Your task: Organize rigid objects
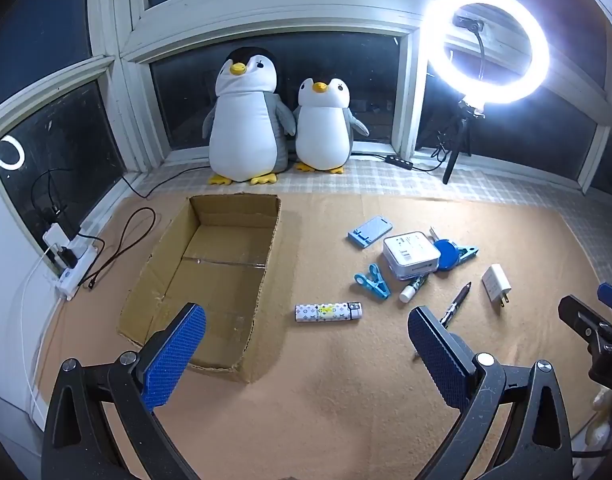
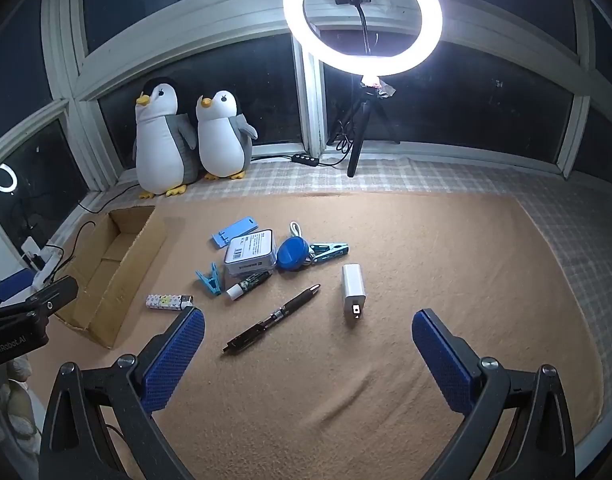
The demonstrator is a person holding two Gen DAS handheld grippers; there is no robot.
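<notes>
An open cardboard box [image 1: 210,268] lies on the tan mat, also seen at the left of the right wrist view [image 2: 106,272]. Right of it lie a patterned lighter [image 1: 328,313] [image 2: 169,301], a blue clip [image 1: 372,281], a white square box [image 1: 411,254] [image 2: 251,256], a blue phone stand [image 1: 371,231], a blue round case [image 2: 293,253], a teal clamp [image 2: 329,251], a glue stick [image 2: 248,285], a dark pen [image 2: 272,320] and a white charger [image 2: 353,292]. My left gripper [image 1: 306,344] is open and empty above the mat. My right gripper [image 2: 308,348] is open and empty near the pen.
Two plush penguins [image 1: 278,120] stand by the window. A ring light on a tripod [image 1: 486,46] stands at the back right. A power strip with cables [image 1: 72,264] lies left of the box.
</notes>
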